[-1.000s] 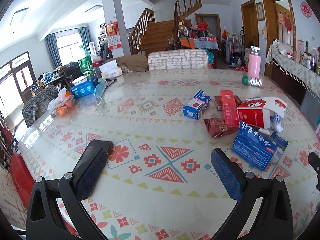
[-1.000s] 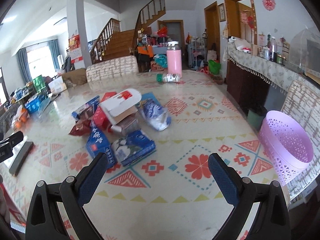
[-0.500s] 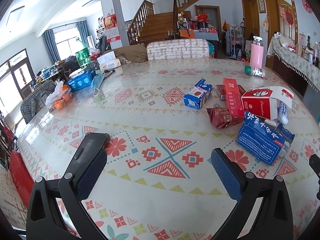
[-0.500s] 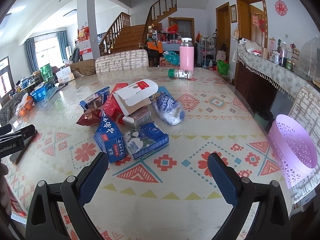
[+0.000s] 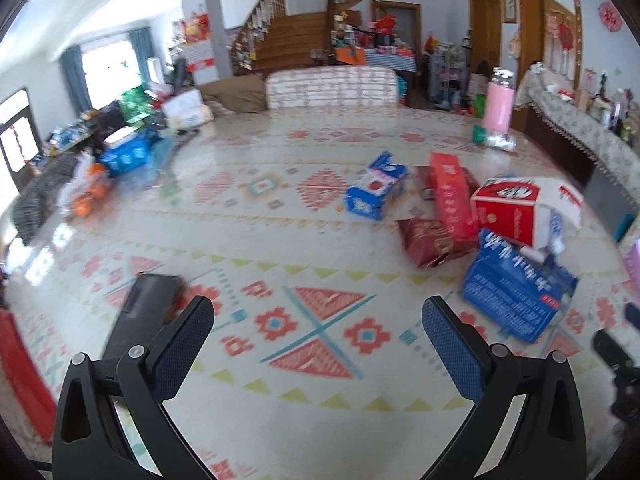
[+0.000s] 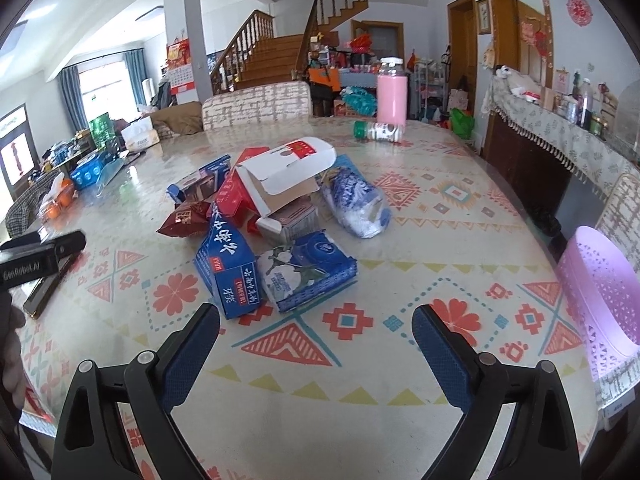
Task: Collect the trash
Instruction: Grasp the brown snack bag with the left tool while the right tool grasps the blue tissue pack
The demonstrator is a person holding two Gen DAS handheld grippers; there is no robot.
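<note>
Nearest, the right hand-held gripper (image 6: 316, 330) hangs with its textured blue pads spread, having just narrowed a little, nothing between them; the left hand-held gripper (image 5: 318, 322) likewise gapes empty over the glossy patterned surface (image 6: 420, 216); just beyond lies the trash pile (image 6: 276, 216) of crumpled cartons, foil and plastic wrappers; a perforated pink basket (image 6: 604, 300) stands at the right edge; farther off, one pink bottle (image 6: 392, 94) stands upright.
</note>
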